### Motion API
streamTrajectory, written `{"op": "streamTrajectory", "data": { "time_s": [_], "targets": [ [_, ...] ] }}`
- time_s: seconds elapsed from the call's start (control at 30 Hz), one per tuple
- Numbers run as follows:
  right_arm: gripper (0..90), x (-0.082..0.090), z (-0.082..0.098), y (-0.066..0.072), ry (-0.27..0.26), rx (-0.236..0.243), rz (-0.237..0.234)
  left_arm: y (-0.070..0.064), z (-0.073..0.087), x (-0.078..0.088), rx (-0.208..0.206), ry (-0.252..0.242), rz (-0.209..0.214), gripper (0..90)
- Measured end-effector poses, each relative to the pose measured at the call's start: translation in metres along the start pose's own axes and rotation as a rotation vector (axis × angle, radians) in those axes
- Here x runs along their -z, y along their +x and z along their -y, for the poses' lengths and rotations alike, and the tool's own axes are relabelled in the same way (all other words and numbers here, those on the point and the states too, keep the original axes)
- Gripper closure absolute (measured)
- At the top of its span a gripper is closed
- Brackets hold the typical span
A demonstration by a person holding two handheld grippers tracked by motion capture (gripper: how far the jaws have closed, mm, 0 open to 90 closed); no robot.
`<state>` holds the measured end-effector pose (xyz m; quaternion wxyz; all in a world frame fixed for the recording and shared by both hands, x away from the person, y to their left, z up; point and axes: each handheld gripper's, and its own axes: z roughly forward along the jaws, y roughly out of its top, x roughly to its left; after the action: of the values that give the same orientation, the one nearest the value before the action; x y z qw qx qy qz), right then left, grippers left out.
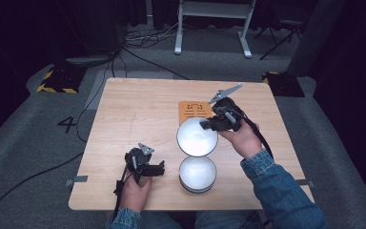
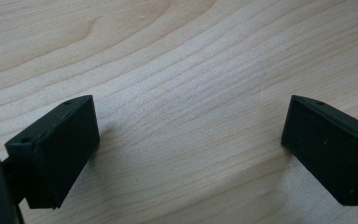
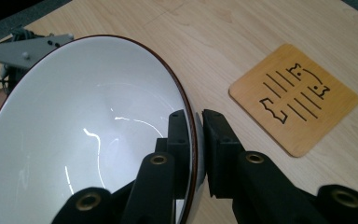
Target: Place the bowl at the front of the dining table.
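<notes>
My right gripper (image 1: 205,125) (image 3: 196,140) is shut on the rim of a white bowl (image 1: 196,136) (image 3: 84,140) with a dark brown edge, one jaw inside and one outside. The bowl hangs tilted above the table, beside a square wooden coaster (image 1: 193,111) (image 3: 294,98) with cut-out lines. A second white bowl (image 1: 197,173) stands on the table near the front edge. My left gripper (image 1: 161,168) (image 2: 189,154) rests low over bare wood, to the left of that bowl, its jaws wide open with nothing between them.
The light wooden table (image 1: 133,114) stands on grey carpet. Cables (image 1: 83,109) run across the floor at the left. A white desk frame (image 1: 214,24) stands behind the table.
</notes>
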<state>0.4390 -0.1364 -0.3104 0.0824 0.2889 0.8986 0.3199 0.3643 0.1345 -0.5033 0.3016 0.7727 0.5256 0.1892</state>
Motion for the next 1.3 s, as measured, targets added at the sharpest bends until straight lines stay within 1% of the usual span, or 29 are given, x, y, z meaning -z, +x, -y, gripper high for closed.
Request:
{"op": "streamTrajectory", "data": {
  "time_s": [0.03,0.07,0.1,0.17,0.2,0.3,0.33,0.37,0.43,0.5,0.53,0.57,0.6,0.67,0.7,0.77,0.8,0.83,0.87,0.9,0.93,0.97,1.0,1.13,1.17,1.27,1.3],
  "targets": [
    [81.8,0.0,0.0,0.0,0.0,0.0,0.0,0.0,0.0,0.0,0.0,0.0,0.0,4.2],
    [81.8,-0.001,-0.005,-0.004,-0.008,-0.02,0.011,0.0,0.0,0.0,-0.001,0.001,0.001,4.2],
    [81.8,-0.001,-0.006,-0.005,-0.01,-0.027,0.01,0.0,0.0,0.0,-0.001,-0.001,-0.002,4.2],
    [81.8,-0.001,-0.009,-0.007,-0.013,-0.03,0.016,0.0,0.0,0.0,-0.003,0.001,-0.001,4.2],
    [81.8,-0.002,-0.014,-0.012,-0.018,-0.042,0.026,0.0,0.0,0.0,-0.003,0.001,-0.002,4.2],
    [81.8,-0.002,-0.019,-0.015,-0.019,-0.049,0.028,0.0,0.0,0.0,-0.004,0.0,-0.003,4.2],
    [81.8,-0.003,-0.024,-0.02,-0.026,-0.052,0.032,0.0,0.0,0.0,-0.002,-0.003,0.001,4.2],
    [81.8,-0.004,-0.026,-0.023,-0.035,-0.038,0.036,0.0,0.0,0.0,-0.003,-0.005,0.003,4.2],
    [81.8,-0.005,-0.03,-0.027,-0.044,-0.045,0.043,0.001,0.001,0.0,-0.004,-0.003,0.013,4.2],
    [81.8,-0.007,-0.034,-0.032,-0.046,-0.07,0.037,0.001,0.001,0.0,-0.01,0.0,0.013,4.2],
    [81.8,-0.008,-0.036,-0.035,-0.046,-0.07,0.045,0.001,0.001,0.0,-0.009,-0.001,0.013,4.2],
    [81.8,-0.008,-0.036,-0.035,-0.046,-0.07,0.045,0.001,0.001,0.0,-0.009,-0.001,0.013,4.2],
    [81.8,-0.009,-0.037,-0.037,-0.043,-0.078,0.053,0.001,0.001,0.0,-0.012,-0.001,0.015,4.2],
    [81.8,-0.012,-0.04,-0.042,-0.054,-0.086,0.062,0.001,0.001,0.0,-0.007,-0.001,0.012,4.2],
    [81.8,-0.013,-0.042,-0.044,-0.053,-0.102,0.064,0.001,0.001,0.0,-0.007,-0.002,0.014,4.2],
    [81.8,-0.016,-0.044,-0.049,-0.051,-0.112,0.07,0.001,0.001,0.0,-0.007,-0.002,0.014,4.2],
    [81.8,-0.019,-0.047,-0.053,-0.056,-0.134,0.076,0.001,0.001,0.0,-0.006,-0.003,0.015,4.2],
    [81.8,-0.019,-0.047,-0.053,-0.056,-0.134,0.076,0.001,0.001,0.0,-0.006,-0.003,0.015,4.2],
    [81.8,-0.023,-0.05,-0.057,-0.056,-0.155,0.08,0.001,0.0,0.0,-0.011,-0.002,0.007,4.1],
    [81.8,-0.024,-0.051,-0.059,-0.057,-0.158,0.081,0.001,0.0,0.0,-0.009,-0.002,0.007,4.2],
    [81.8,-0.025,-0.053,-0.06,-0.056,-0.176,0.086,0.001,0.0,0.0,-0.009,-0.002,0.007,4.1],
    [81.8,-0.027,-0.055,-0.062,-0.056,-0.181,0.094,0.001,0.0,0.0,-0.006,-0.001,0.012,4.1],
    [81.8,-0.029,-0.056,-0.064,-0.051,-0.183,0.099,0.001,0.0,-0.001,-0.005,0.0,0.009,4.1],
    [81.9,-0.036,-0.062,-0.074,-0.049,-0.217,0.121,0.001,0.0,-0.001,-0.003,0.0,0.01,4.2],
    [81.9,-0.038,-0.063,-0.077,-0.045,-0.218,0.127,0.001,0.0,-0.001,-0.003,0.0,0.01,4.1],
    [81.8,-0.044,-0.067,-0.083,-0.038,-0.248,0.147,0.001,0.0,-0.001,-0.005,0.0,0.01,4.1],
    [81.9,-0.045,-0.068,-0.086,-0.036,-0.248,0.15,0.001,0.0,-0.001,-0.005,0.0,0.01,4.2]
  ]
}}
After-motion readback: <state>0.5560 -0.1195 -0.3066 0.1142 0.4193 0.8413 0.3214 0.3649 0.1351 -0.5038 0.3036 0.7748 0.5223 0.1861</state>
